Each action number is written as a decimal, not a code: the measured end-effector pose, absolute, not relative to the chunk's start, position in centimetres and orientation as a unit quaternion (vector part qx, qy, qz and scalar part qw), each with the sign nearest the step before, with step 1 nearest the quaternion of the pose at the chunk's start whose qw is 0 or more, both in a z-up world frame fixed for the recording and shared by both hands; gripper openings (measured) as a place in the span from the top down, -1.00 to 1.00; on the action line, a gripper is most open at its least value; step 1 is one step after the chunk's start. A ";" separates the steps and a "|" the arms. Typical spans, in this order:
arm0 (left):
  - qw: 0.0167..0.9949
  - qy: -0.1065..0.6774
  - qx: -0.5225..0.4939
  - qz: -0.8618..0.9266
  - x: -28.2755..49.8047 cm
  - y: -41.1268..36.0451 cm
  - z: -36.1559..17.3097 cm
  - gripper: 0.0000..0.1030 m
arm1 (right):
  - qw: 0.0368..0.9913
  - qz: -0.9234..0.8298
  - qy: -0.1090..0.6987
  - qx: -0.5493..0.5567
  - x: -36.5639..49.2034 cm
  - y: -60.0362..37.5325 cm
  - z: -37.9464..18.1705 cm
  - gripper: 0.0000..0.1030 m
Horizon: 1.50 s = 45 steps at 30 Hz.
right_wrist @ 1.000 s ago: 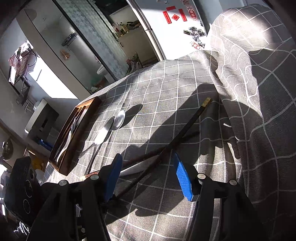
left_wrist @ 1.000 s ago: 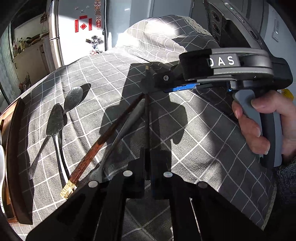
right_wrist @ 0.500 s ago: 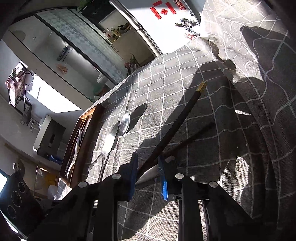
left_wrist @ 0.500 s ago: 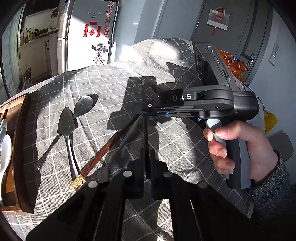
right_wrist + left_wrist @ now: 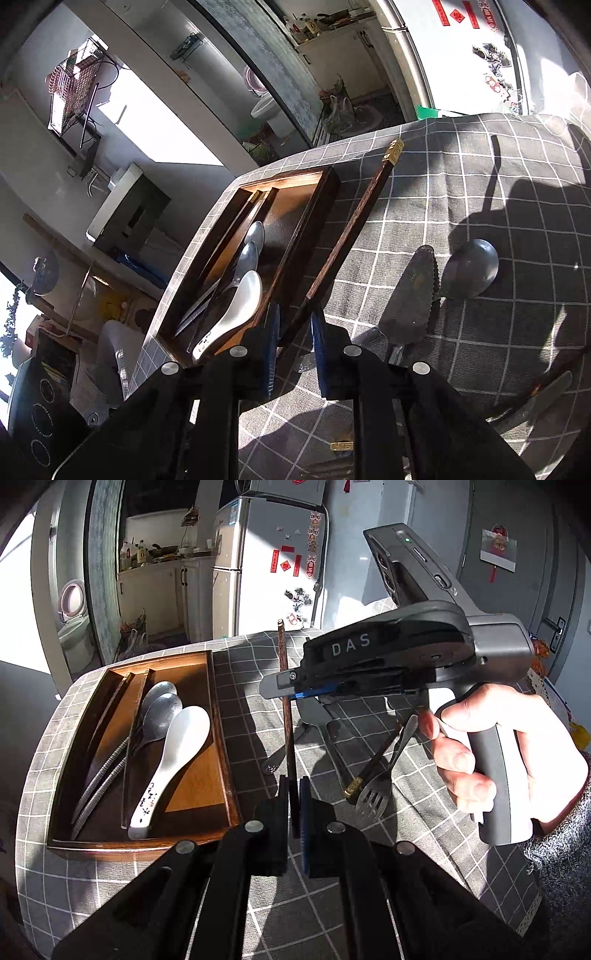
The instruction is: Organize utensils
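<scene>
Both grippers pinch one dark wooden chopstick above the checked tablecloth, beside the wooden tray.

Left wrist view: left gripper [image 5: 294,805] has its jaws pressed on the lower end of the chopstick [image 5: 286,716], which stands near upright toward 12 o'clock. The right gripper [image 5: 280,686], held in the right hand [image 5: 509,753], crosses it from 3 o'clock. The tray [image 5: 221,746] at 9 o'clock holds one white ceramic spoon [image 5: 173,760] and two metal spoons. At 3 o'clock lie a metal fork [image 5: 376,794] and a second gold-tipped chopstick [image 5: 373,764].

Right wrist view: jaws close on the chopstick, gold cap at 12 o'clock. Only here: one serrated server [image 5: 410,299] and one dark round spoon [image 5: 469,269] on the grey cloth [image 5: 480,177].
</scene>
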<state>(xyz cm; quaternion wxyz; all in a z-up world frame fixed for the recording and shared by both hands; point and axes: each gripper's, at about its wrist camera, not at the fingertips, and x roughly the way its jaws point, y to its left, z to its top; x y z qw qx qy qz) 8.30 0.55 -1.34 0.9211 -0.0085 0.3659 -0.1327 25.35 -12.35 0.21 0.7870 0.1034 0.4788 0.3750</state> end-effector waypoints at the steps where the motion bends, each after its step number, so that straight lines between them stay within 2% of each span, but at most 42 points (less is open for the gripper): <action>1: 0.923 0.366 -0.013 -0.120 8.3 1.6 -1.4 0.88 | 0.784 0.379 0.482 0.096 25.5 -10.8 0.1 0.67; 10: 0.925 0.372 -0.060 -0.040 8.7 8.7 -2.7 0.88 | 0.779 0.376 0.497 0.070 25.7 -2.7 -0.9 0.64; 12: 0.925 0.374 -0.064 -0.029 9.0 9.5 -2.9 0.89 | 0.781 0.379 0.492 0.073 25.2 -3.2 -0.5 0.32; 14: 0.925 0.374 -0.063 -0.021 9.5 9.9 -3.0 0.89 | 0.782 0.386 0.483 0.078 24.6 -4.2 0.3 0.18; 18: 0.925 0.375 -0.060 -0.012 10.3 10.2 -3.1 0.89 | 0.795 0.390 0.457 0.086 23.8 -8.3 2.4 0.15; 22: 0.925 0.378 -0.044 -0.009 10.9 10.3 -3.1 0.85 | 0.831 0.347 0.429 0.072 24.4 -14.6 3.8 0.01; 23: 0.924 0.379 -0.044 -0.007 11.0 10.3 -3.1 0.79 | 0.834 0.334 0.432 0.075 24.9 -16.1 3.6 0.00; 25: 0.924 0.380 -0.046 -0.005 11.0 10.2 -3.3 0.34 | 0.837 0.309 0.443 0.088 25.9 -19.1 2.5 0.00; 26: 0.924 0.379 -0.043 -0.005 11.0 10.1 -3.3 0.21 | 0.839 0.297 0.447 0.092 26.3 -20.4 1.9 0.00; 28: 0.928 0.370 -0.033 0.005 10.8 9.9 -3.3 -0.26 | 0.841 0.277 0.453 0.099 26.8 -22.4 0.7 0.00; 30: 0.932 0.361 -0.029 0.014 10.6 9.9 -3.1 -0.56 | 0.840 0.268 0.459 0.109 27.1 -23.8 -0.4 0.00; 31: 0.934 0.356 -0.028 0.019 10.4 9.9 -3.0 -0.64 | 0.838 0.266 0.462 0.113 27.2 -24.3 -0.9 0.00; 32: 0.935 0.352 -0.026 0.022 10.2 9.8 -2.7 -0.67 | 0.837 0.266 0.464 0.117 27.3 -24.6 -1.3 0.00; 34: 0.940 0.340 -0.014 0.023 9.8 9.4 -2.0 -0.84 | 0.836 0.265 0.466 0.120 27.3 -25.1 -2.0 0.00; 39: 0.952 0.305 0.026 0.015 8.2 7.2 0.0 -0.85 | 0.835 0.274 0.461 0.124 26.9 -26.2 -2.3 0.00; 43: 0.955 0.287 0.027 -0.069 7.5 4.1 1.2 -0.86 | 0.838 0.279 0.447 0.141 26.1 -27.8 -1.6 -0.01; 45: 0.945 0.296 0.029 -0.134 7.7 1.6 1.0 -0.86 | 0.846 0.277 0.431 0.150 25.7 -28.6 -1.4 -0.10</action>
